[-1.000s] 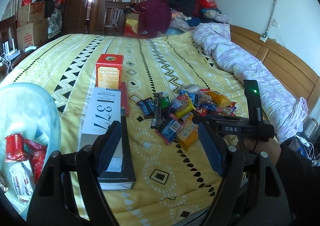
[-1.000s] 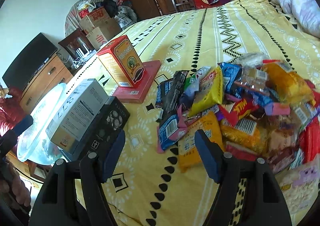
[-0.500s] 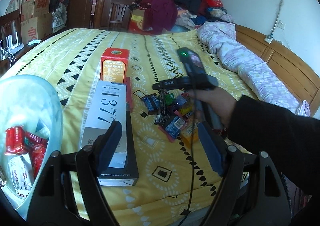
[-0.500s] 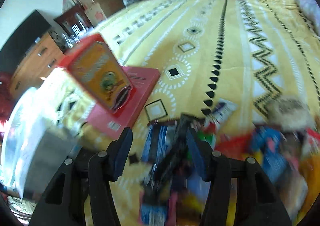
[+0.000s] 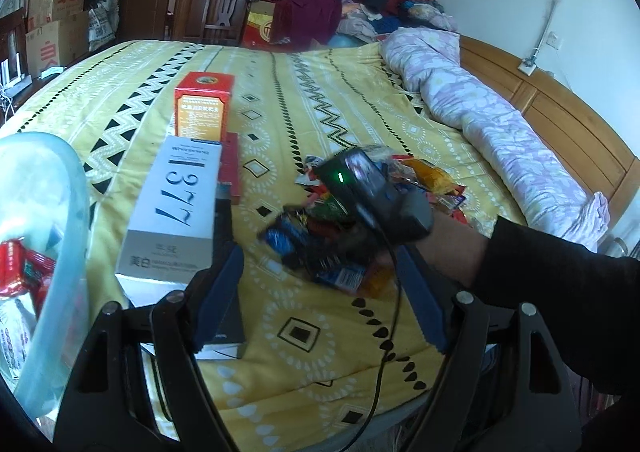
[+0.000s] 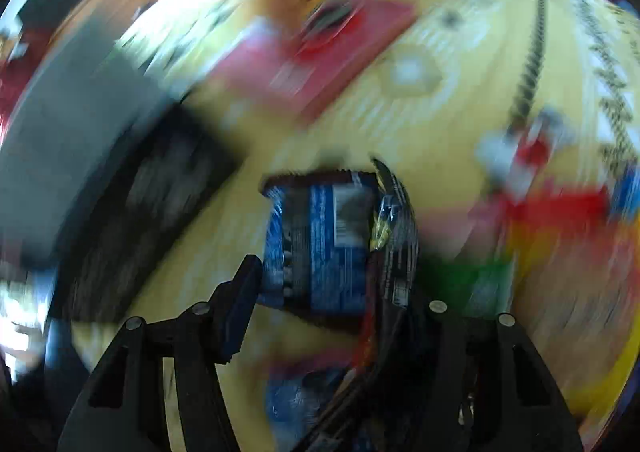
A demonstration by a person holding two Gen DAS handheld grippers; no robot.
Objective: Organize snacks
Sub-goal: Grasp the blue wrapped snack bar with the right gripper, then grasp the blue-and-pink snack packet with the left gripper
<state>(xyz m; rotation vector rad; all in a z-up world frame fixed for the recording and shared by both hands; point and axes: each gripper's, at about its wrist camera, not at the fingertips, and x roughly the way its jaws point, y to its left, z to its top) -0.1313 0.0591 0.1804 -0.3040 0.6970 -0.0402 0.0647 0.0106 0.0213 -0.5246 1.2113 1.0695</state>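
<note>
Between the right gripper [image 6: 320,284] fingers [image 6: 236,308]: a blue snack packet [image 6: 316,244], apparently grasped, though blur hides contact. Left gripper [image 5: 320,300] released, empty. Few snacks in the clear tub [image 5: 48,211]; most of the snack pile [image 5: 360,219] remains on the bed [image 5: 320,111].

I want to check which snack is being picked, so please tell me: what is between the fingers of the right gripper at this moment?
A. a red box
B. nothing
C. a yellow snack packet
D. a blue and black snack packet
D: in the right wrist view the blue and black snack packet sits between the fingers of the right gripper, whose jaws have just been closing, beside a black packet.
</note>
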